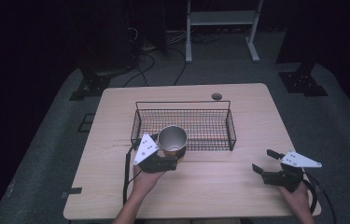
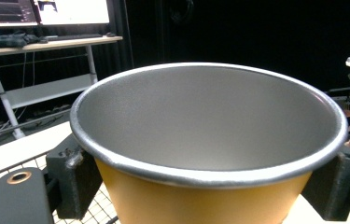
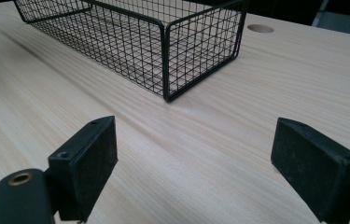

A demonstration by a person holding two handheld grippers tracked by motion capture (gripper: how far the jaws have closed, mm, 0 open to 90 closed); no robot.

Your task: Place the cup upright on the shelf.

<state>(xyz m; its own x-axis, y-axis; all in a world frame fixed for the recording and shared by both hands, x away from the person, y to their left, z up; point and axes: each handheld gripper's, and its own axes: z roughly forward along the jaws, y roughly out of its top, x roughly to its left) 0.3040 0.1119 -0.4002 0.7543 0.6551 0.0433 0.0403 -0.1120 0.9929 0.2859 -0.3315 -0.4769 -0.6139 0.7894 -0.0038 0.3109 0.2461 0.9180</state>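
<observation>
The left tool (image 1: 169, 161) held a metal cup (image 1: 172, 140), its two black jaws pressed against opposite sides of the cup's yellow outer wall just under the rim. In the high view the cup sat at the near long wall of the wire basket (image 1: 228, 122), toward that wall's 9 o'clock end; whether it hung over the wall or just in front of it could not be told. Its long axis ran roughly upright, tipped a little so that the open mouth faced up and slightly toward 6 o'clock. In the left tool's view the cup (image 2: 210, 140) showed a grey, matte inside, a rolled silver rim and the yellow outside below it.

The right tool (image 1: 266, 163) hovered low over the wooden surface (image 1: 219, 191) at about 4 o'clock from the basket, well apart from it, jaws spread wide and holding nothing. In its own view the right tool (image 3: 193, 163) pointed toward a corner of the basket (image 3: 163, 60), with bare surface (image 3: 186, 154) between the jaws. A small round hole (image 1: 216, 96) sat in the surface beyond the basket at 12 o'clock.
</observation>
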